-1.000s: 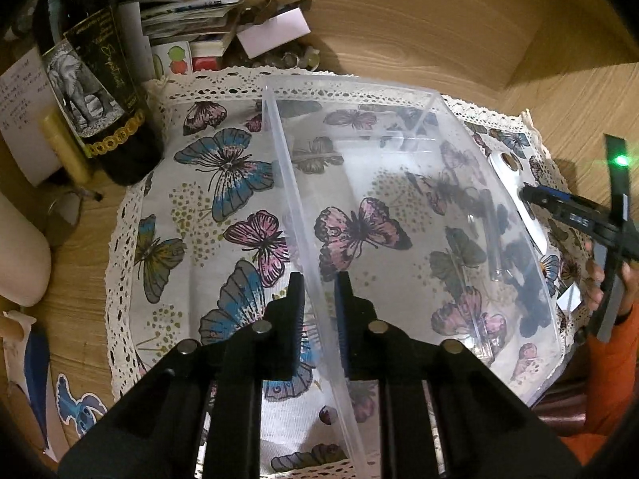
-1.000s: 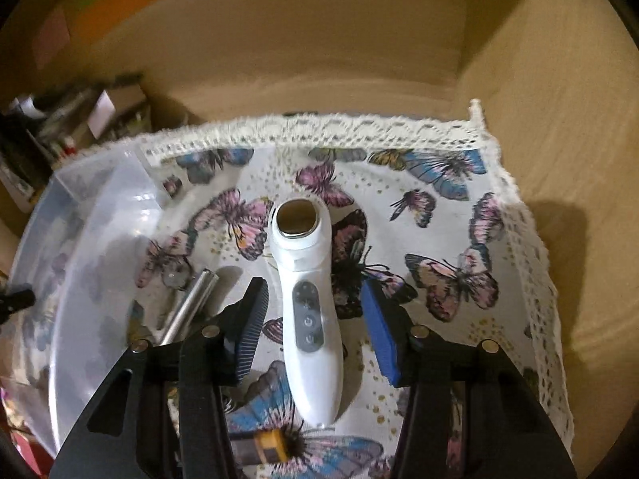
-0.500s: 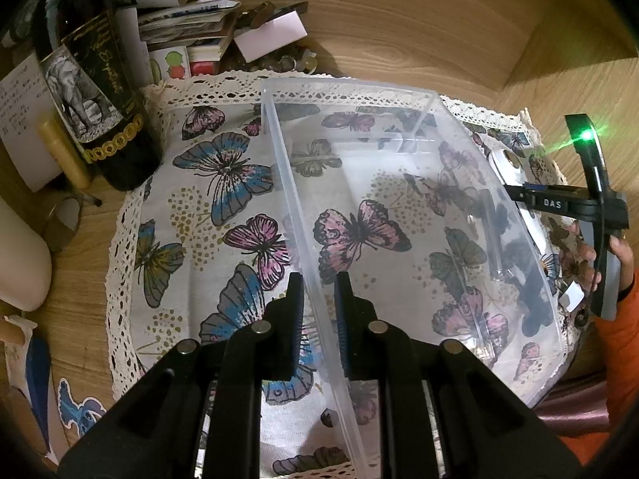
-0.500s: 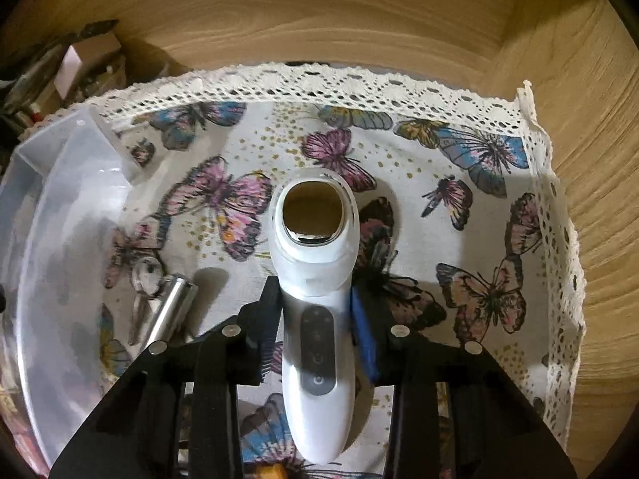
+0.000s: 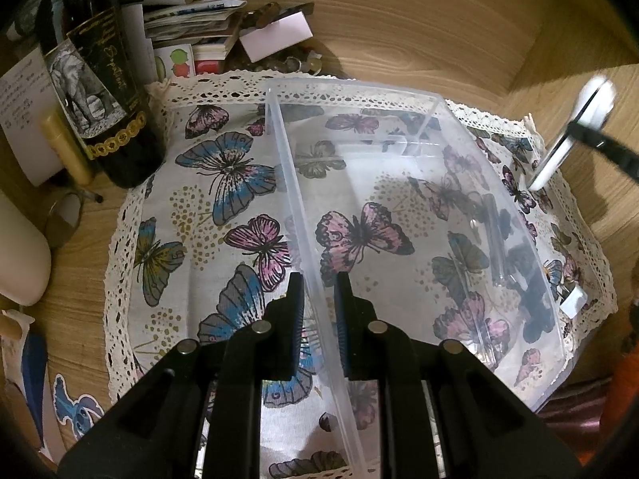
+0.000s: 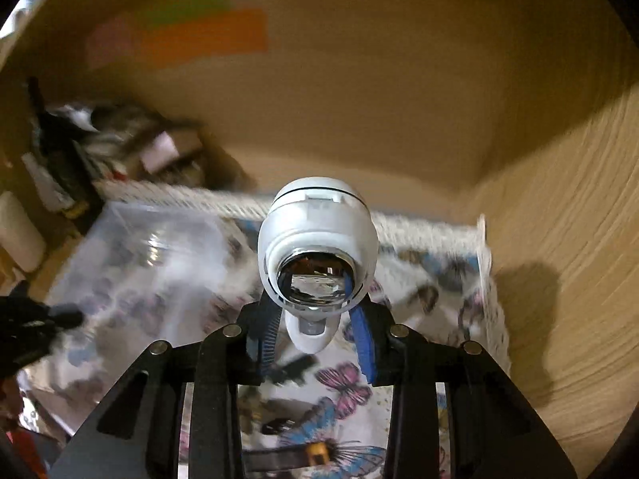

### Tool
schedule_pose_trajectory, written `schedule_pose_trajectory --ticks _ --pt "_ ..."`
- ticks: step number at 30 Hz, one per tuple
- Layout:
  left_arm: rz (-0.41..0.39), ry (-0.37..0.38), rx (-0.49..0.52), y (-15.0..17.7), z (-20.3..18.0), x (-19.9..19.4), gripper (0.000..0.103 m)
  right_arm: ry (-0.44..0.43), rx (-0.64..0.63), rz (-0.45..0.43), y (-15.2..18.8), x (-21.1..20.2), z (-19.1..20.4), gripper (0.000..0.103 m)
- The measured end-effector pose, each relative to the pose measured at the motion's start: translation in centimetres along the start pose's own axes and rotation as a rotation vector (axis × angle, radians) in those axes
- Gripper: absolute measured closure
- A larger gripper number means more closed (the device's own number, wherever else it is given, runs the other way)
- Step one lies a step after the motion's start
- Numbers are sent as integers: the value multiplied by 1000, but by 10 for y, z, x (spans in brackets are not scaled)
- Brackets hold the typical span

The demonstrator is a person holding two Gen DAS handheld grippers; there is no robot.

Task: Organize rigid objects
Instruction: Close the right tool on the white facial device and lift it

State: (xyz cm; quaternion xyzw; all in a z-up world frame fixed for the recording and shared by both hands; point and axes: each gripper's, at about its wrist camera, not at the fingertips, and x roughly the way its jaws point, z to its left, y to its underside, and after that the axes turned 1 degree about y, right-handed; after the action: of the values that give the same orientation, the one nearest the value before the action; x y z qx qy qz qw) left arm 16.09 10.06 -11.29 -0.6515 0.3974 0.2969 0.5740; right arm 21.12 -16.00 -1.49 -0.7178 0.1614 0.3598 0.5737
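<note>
My left gripper is shut on the near left wall of a clear plastic bin that stands on a butterfly-print cloth. My right gripper is shut on a white handheld device with a shiny metal head, lifted off the cloth and tilted up toward the camera. In the left wrist view the device hangs in the air beyond the bin's right side. The bin also shows blurred at the left of the right wrist view.
A dark bottle, papers and small boxes crowd the back left corner. A metal tube and dark items lie beside the bin's right wall. A yellow-and-black item lies on the cloth below the right gripper. Wooden walls enclose the back and right.
The right gripper closed on the white device and lifted it off the cloth, tilting its head up. The left gripper kept its hold on the bin wall.
</note>
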Motion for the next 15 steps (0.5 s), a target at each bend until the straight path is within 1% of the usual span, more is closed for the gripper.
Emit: schedule_pose_trajectory --ticks 2,3,6,10,12,15 --pt "-2 -1 2 0 0 0 88 -40 -20 -42 -4 -13 13 73" --pt "-3 -1 2 0 0 0 88 -69 -25 -58 -7 -13 15 73" --pt "-3 1 2 0 0 0 88 -151 -32 -75 -11 -12 30 72" --pt "-4 9 0 0 2 -1 88 -239 -58 -41 -10 -4 55 72" --pt "-6 11 0 0 2 -1 88 -270 -60 -15 -8 7 68 72" --pt "-8 16 7 1 2 -1 87 -281 -67 41 -3 27 82 72"
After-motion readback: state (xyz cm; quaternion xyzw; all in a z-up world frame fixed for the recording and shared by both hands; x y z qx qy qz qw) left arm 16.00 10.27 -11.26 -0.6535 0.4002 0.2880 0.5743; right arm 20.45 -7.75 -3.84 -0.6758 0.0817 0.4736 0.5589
